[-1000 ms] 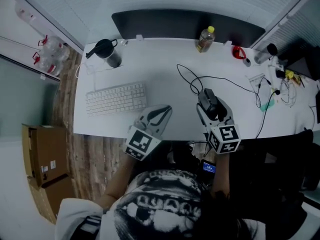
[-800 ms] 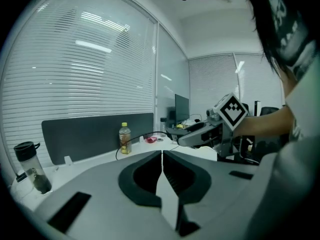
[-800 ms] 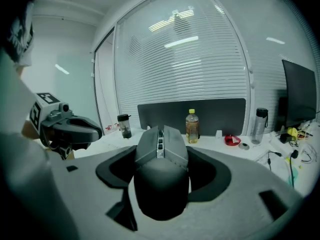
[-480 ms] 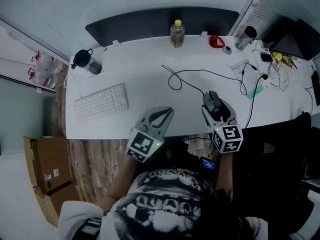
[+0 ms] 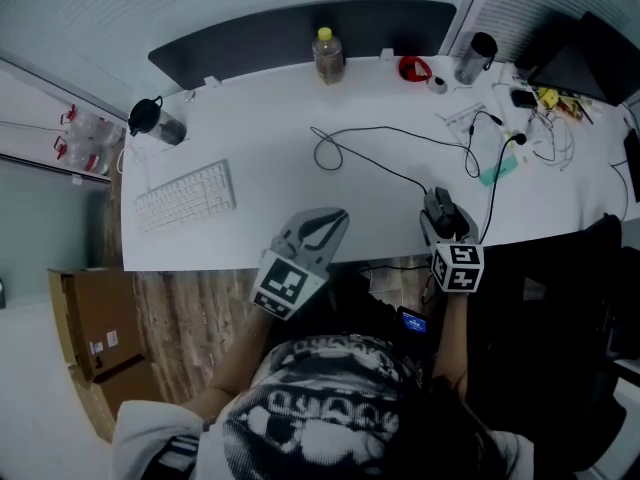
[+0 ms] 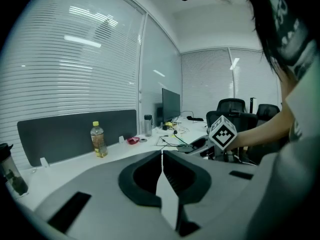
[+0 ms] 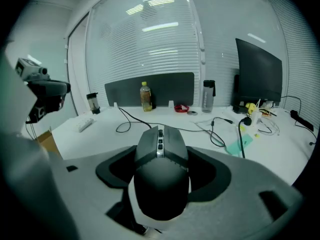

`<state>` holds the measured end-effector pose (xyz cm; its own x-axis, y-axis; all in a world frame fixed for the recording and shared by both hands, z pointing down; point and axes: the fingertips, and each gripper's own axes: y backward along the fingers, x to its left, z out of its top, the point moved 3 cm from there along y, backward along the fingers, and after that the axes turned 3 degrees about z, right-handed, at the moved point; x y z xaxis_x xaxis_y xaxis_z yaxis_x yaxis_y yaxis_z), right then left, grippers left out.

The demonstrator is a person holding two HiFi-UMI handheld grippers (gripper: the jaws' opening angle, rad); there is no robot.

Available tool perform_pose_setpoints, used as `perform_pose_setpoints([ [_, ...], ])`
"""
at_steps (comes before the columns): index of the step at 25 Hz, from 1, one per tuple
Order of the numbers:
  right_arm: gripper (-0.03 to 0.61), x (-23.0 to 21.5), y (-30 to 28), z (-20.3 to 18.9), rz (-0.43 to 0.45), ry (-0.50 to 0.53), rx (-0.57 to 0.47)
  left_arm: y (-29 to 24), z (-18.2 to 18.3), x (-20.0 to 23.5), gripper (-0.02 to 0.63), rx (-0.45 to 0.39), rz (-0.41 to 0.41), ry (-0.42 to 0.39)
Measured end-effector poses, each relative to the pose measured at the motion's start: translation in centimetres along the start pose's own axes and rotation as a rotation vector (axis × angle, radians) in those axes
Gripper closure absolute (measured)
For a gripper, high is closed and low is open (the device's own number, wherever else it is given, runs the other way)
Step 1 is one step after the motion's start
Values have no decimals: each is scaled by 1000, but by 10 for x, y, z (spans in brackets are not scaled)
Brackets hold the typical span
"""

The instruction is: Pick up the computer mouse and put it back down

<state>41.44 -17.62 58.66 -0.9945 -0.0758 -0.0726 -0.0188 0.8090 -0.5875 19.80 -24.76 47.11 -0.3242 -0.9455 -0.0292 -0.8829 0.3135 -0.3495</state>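
The dark computer mouse (image 7: 161,184) sits between the jaws of my right gripper (image 7: 160,143), which is shut on its sides. In the head view that right gripper (image 5: 441,208) holds the mouse (image 5: 445,218) over the front edge of the white desk (image 5: 260,118), right of centre. The mouse's black cable (image 5: 385,171) runs back across the desk into a loop. My left gripper (image 5: 326,220) hangs at the desk's front edge near the middle. Its jaws meet with nothing between them (image 6: 162,155).
A white keyboard (image 5: 185,196) lies at the front left. Along the back stand a black flask (image 5: 150,120), a yellow-capped bottle (image 5: 326,56), a red object (image 5: 413,68) and a tumbler (image 5: 474,58). Cables and small items clutter the right end by a monitor (image 5: 590,58). A cardboard box (image 5: 85,318) stands on the floor at left.
Both grippers have shifted right along the desk's front edge. The right one, still holding the mouse, has drawn away from the cable loop and dropped toward the edge.
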Motion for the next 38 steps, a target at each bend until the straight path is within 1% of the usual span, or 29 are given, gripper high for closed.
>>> perform_pose_setpoints([
  [4,279,-24,-13,-37,-36,-1,73,-7,-3,-11,606,18,-3,10],
  [8,279,-40,-23,-70,-55,-52,131,-10,-7,-18,606,40,-1,5],
  [13,279,-47,-26,-91,-74,-78,162,-6,-11,-20,606,62,18,2],
  [20,275,-46,-28,-92,-79,-49,139,-3,-16,-24,606,82,35,4],
  [26,268,-46,-28,-93,-65,-60,137,3,-23,-34,606,104,54,15],
  [27,257,-45,-27,-92,-57,-64,133,5,-25,-35,606,110,59,17],
  [29,212,-42,-25,-90,-43,-74,120,9,-30,-35,606,121,72,23],
  [30,206,-41,-23,-89,-45,-76,111,11,-33,-35,606,127,79,26],
  [34,206,-36,-4,-82,-61,-68,67,18,-39,-39,606,143,89,34],
  [38,217,-21,19,-74,-26,-35,26,20,-38,-44,606,144,68,25],
])
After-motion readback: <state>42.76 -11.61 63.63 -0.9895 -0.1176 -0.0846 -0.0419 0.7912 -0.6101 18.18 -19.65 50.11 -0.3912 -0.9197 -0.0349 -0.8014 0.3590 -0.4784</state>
